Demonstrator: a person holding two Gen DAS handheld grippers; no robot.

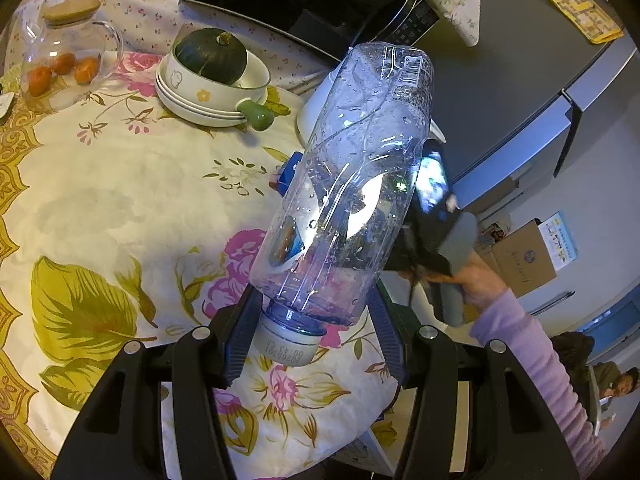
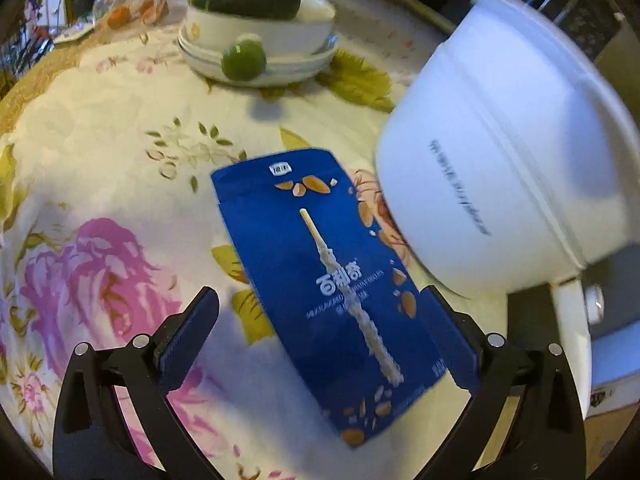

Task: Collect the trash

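My left gripper [image 1: 310,320] is shut on a clear empty plastic bottle [image 1: 348,176], gripped near its white cap [image 1: 286,344], and holds it tilted above the floral tablecloth [image 1: 100,208]. My right gripper [image 2: 320,320] is open, with its fingers on either side of a flat blue snack box [image 2: 324,276] that lies on the tablecloth [image 2: 100,168]. A corner of the blue box [image 1: 289,172] shows behind the bottle in the left wrist view. The right gripper's body and the hand holding it [image 1: 452,248] show at the right of the left wrist view.
A white rice cooker [image 2: 500,160] stands just right of the blue box. A bowl with a green squash [image 1: 212,76] sits on stacked plates at the back. A glass teapot [image 1: 64,56], a microwave [image 1: 312,4] and a grey fridge [image 1: 520,80] are beyond.
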